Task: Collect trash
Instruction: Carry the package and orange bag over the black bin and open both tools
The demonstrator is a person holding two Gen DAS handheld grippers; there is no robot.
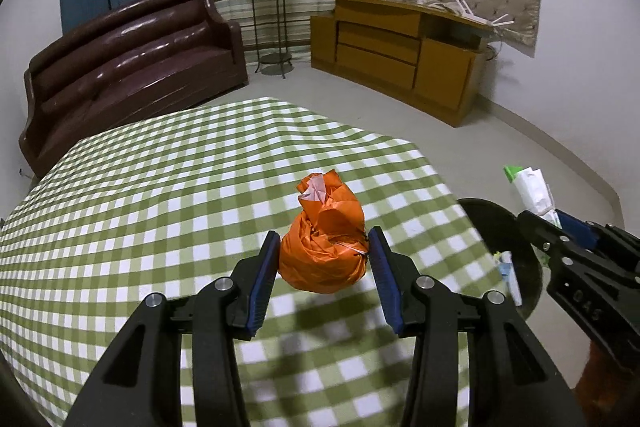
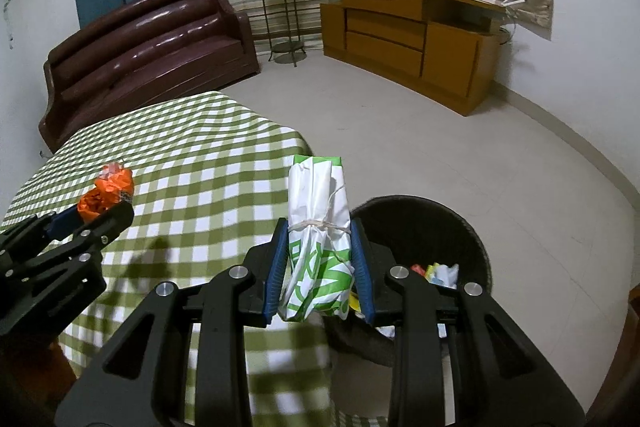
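- Orange plastic is between the pads of my left gripper (image 1: 323, 259) in the left wrist view: I grasp the orange bag bundle (image 1: 324, 247) from both sides, and it seems to hang a little above the green checked tablecloth (image 1: 160, 187).
- In this same view the black bin (image 1: 502, 239) is at the right, below the table edge, with some trash already inside. I judge that I must carry the bundle across to there and loosen my pads only when it is over the opening.
- The bundle is soft, so I should keep the squeeze even; a knot or a loose fold can slip.
- In the right wrist view my right gripper (image 2: 320, 267) is clenched on the white and green packet (image 2: 318, 239), which is tied with thin string.
- The packet stands upright between my pads, at the table edge, and the bin (image 2: 476, 243) is just beside it at the right.
- I think the right hand should release first, because it is nearer to the bin, and then move away so the left has room.
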